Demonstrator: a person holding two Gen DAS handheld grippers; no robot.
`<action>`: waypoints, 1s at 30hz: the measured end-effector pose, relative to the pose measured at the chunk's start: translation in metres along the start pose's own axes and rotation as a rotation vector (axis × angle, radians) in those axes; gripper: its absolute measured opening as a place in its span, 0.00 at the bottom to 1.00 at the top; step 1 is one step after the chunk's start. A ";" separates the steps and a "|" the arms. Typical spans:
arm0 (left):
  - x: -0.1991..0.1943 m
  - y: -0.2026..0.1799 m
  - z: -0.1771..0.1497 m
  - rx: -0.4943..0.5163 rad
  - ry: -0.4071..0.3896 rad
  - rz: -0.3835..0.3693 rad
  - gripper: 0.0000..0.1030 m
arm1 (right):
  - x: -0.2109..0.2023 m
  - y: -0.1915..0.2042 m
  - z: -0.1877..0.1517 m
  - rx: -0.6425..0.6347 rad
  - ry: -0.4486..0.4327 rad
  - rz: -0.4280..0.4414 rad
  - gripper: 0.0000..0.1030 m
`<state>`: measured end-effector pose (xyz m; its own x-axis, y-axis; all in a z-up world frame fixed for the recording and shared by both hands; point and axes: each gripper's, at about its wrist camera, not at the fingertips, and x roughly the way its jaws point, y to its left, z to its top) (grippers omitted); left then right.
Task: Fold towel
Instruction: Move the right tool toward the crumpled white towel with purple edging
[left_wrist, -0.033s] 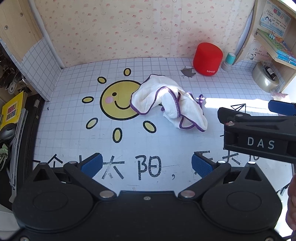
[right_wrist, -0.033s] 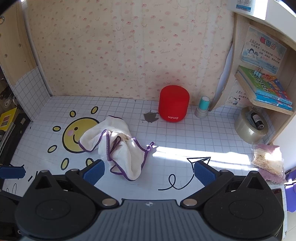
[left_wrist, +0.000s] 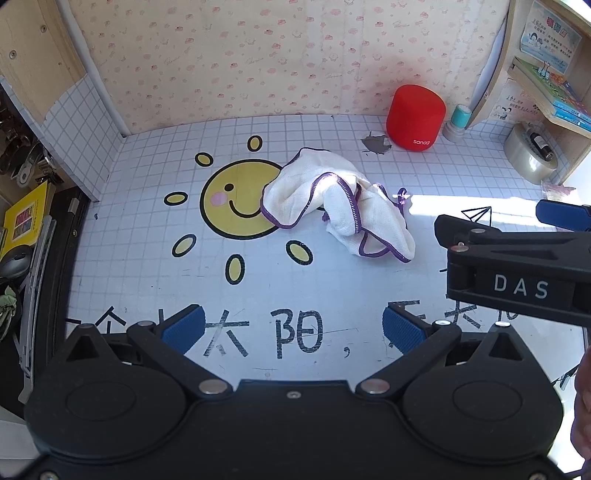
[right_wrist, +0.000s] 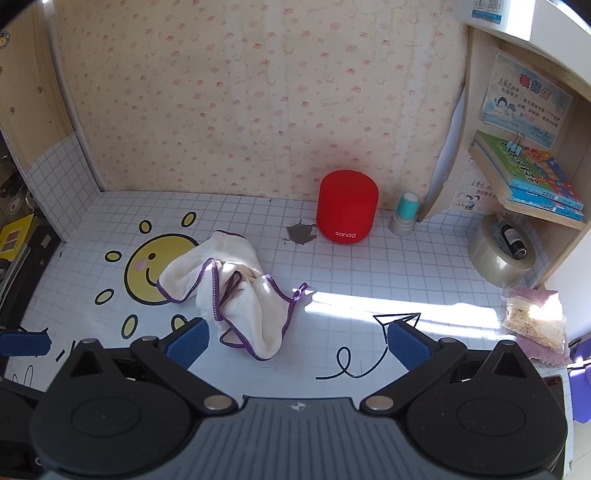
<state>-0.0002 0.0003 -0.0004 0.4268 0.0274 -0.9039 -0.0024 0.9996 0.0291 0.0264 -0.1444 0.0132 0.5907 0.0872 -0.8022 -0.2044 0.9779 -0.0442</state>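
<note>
A crumpled white towel with purple trim (left_wrist: 332, 201) lies on the gridded tabletop, partly over a yellow sun drawing (left_wrist: 236, 199). It also shows in the right wrist view (right_wrist: 236, 291). My left gripper (left_wrist: 293, 328) is open and empty, well short of the towel. My right gripper (right_wrist: 297, 341) is open and empty, with the towel's near edge just ahead of its left finger (right_wrist: 188, 341). The right gripper's body also shows at the right of the left wrist view (left_wrist: 517, 273).
A red speaker (right_wrist: 347, 206) and a small teal stamp (right_wrist: 406, 214) stand at the back wall. A tape roll (right_wrist: 498, 251) sits under a shelf of books (right_wrist: 532, 173) at the right. A purple cloth pile (right_wrist: 535, 321) lies at the right edge.
</note>
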 end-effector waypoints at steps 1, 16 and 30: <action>0.000 0.000 0.000 -0.002 0.001 0.001 0.99 | 0.000 0.000 0.001 -0.001 0.000 -0.003 1.00; 0.005 0.005 -0.005 -0.026 0.016 0.007 0.99 | 0.006 0.002 -0.001 0.014 0.022 -0.022 1.00; 0.010 0.004 -0.004 -0.002 0.034 0.017 0.99 | 0.013 0.004 -0.005 0.032 0.034 0.012 1.00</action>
<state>0.0003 0.0050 -0.0116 0.3954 0.0451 -0.9174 -0.0113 0.9990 0.0442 0.0290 -0.1405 -0.0002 0.5616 0.0926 -0.8222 -0.1859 0.9824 -0.0164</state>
